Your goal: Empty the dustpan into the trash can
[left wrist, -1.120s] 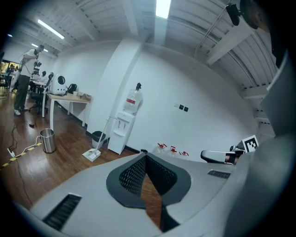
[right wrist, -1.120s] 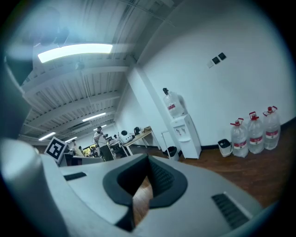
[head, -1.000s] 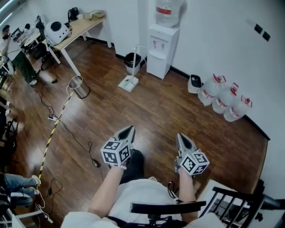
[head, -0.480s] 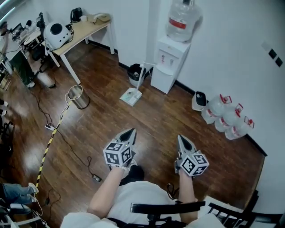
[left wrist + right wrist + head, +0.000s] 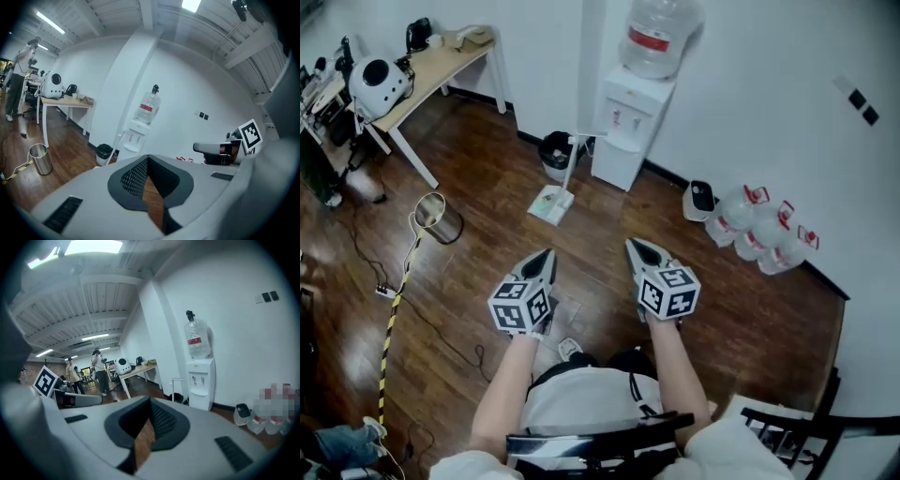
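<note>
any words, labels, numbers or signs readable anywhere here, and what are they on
No text here can be read.
Red label on the dispenser bottle: too blurred to read.
Red labels on the floor bottles: too small to read.
On the left gripper and right gripper: square marker patterns only, no letters or numbers.

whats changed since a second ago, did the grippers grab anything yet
The person has walked toward the dustpan and black trash can, which now sit lower in the head view, nearer the grippers. The right gripper moved up and left in that view, closer to the left gripper. Nothing was grabbed or let go: both stay shut and empty. Dustpan and can stand where they were.
</note>
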`<state>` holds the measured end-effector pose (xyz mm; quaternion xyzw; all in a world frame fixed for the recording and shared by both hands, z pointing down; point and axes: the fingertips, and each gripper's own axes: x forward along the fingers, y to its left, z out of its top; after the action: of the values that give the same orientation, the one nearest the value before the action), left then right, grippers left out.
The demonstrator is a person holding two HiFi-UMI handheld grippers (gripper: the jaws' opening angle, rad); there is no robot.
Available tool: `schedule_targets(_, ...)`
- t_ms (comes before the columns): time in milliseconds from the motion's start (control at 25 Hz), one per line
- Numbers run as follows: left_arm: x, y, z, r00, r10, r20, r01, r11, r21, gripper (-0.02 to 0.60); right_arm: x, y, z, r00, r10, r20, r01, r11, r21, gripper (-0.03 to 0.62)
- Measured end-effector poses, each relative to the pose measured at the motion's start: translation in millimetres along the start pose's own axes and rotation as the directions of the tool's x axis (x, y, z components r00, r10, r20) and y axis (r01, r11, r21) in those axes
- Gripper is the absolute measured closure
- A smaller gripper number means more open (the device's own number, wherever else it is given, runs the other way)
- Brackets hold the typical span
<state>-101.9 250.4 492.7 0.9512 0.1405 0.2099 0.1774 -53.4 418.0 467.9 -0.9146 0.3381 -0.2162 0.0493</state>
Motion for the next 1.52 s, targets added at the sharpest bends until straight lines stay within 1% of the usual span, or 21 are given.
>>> schedule_targets(120, 9.4, 11.6, 9.5, 1.0, 0.015, 0.007, -0.015, 1.0, 0.0, 0.586, 22.8, 2.2, 9.6, 1.0, 0.008, -0.009, -0.008, 1.0, -0.021, 0.583)
schedule_targets(200, 27.4, 15.4, 15.1, 1.0, 0.027, 0.008, -0.027, 1.0, -0.009, 0.584, 39.1, -10.0, 13.4, 1.0, 0.017, -0.022, -0.018, 1.0, -0.021, 0.583)
schedule_targets(240, 44.1, 12.3, 13.8, 1.0, 0.019, 0.004, -0.019, 0.999, -0.026, 0.584, 45.3, -22.2, 13.4, 0.999, 0.017, -0.034, -0.017, 1.0, -0.017, 0.583)
schedule_targets(320, 83.6, 0.5, 2.4, 1.0, -0.023, -0.012, 0.022, 0.997, -0.078, 0.584, 55.5, -46.9, 7.8, 0.998, 0.01, -0.058, -0.01, 1.0, -0.002, 0.583)
schedule_targets(360, 95.6, 0.3, 0.1, 0.999, -0.03, -0.018, 0.029, 0.996, -0.088, 0.584, 61.5, -54.2, 3.9, 0.998, 0.01, -0.063, -0.009, 1.0, 0.008, 0.583)
schedule_targets(440, 89.8, 15.7, 11.6, 1.0, 0.004, -0.015, -0.005, 0.997, -0.073, 0.584, 76.0, -55.9, -0.5, 0.998, 0.022, -0.063, -0.02, 1.0, 0.022, 0.583)
schedule_targets(520, 67.0, 38.0, 30.1, 0.998, 0.054, 0.01, -0.053, 0.997, -0.06, 0.586, 93.8, -38.9, 7.0, 0.997, 0.051, -0.054, -0.05, 0.999, 0.017, 0.582)
schedule_targets(600, 55.5, 55.8, 43.6, 0.995, 0.089, 0.037, -0.086, 0.994, -0.066, 0.586, 112.2, -20.6, 18.6, 0.995, 0.083, -0.049, -0.083, 0.997, 0.006, 0.583)
schedule_targets(760, 65.6, 80.7, 57.2, 0.991, 0.125, 0.053, -0.12, 0.989, -0.085, 0.584, 148.8, -18.6, 23.9, 0.991, 0.123, -0.061, -0.123, 0.992, -0.001, 0.583)
schedule_targets(880, 86.3, 90.5, 66.1, 0.99, 0.127, 0.057, -0.12, 0.986, -0.113, 0.585, 171.4, -23.3, 32.6, 0.985, 0.157, -0.071, -0.158, 0.987, -0.009, 0.583)
schedule_targets(1000, 113.1, 119.1, 89.4, 0.985, 0.158, 0.069, -0.149, 0.981, -0.124, 0.586, 214.6, -26.1, 53.7, 0.979, 0.194, -0.065, -0.196, 0.98, -0.018, 0.58)
schedule_targets(1080, 142.2, 130.3, 99.4, 0.983, 0.172, 0.061, -0.164, 0.978, -0.126, 0.586, 239.7, -39.3, 64.8, 0.977, 0.202, -0.071, -0.205, 0.978, -0.034, 0.571)
schedule_targets(1200, 188.7, 132.4, 102.5, 0.986, 0.162, 0.036, -0.157, 0.98, -0.118, 0.586, 269.2, -66.6, 64.6, 0.976, 0.199, -0.091, -0.203, 0.978, -0.039, 0.564)
schedule_targets(1320, 222.3, 134.5, 104.5, 0.988, 0.154, 0.012, -0.152, 0.982, -0.108, 0.584, 301.0, -81.8, 56.8, 0.97, 0.206, -0.125, -0.213, 0.976, -0.044, 0.51)
schedule_targets(1440, 252.8, 144.2, 106.0, 0.989, 0.151, -0.006, -0.151, 0.983, -0.109, 0.584, 336.2, -95.2, 51.9, 0.967, 0.201, -0.154, -0.211, 0.976, -0.053, 0.486)
schedule_targets(1520, 272.0, 150.7, 105.7, 0.989, 0.149, -0.023, -0.151, 0.982, -0.113, 0.585, 358.4, -105.9, 45.8, 0.965, 0.19, -0.178, -0.202, 0.978, -0.051, 0.434)
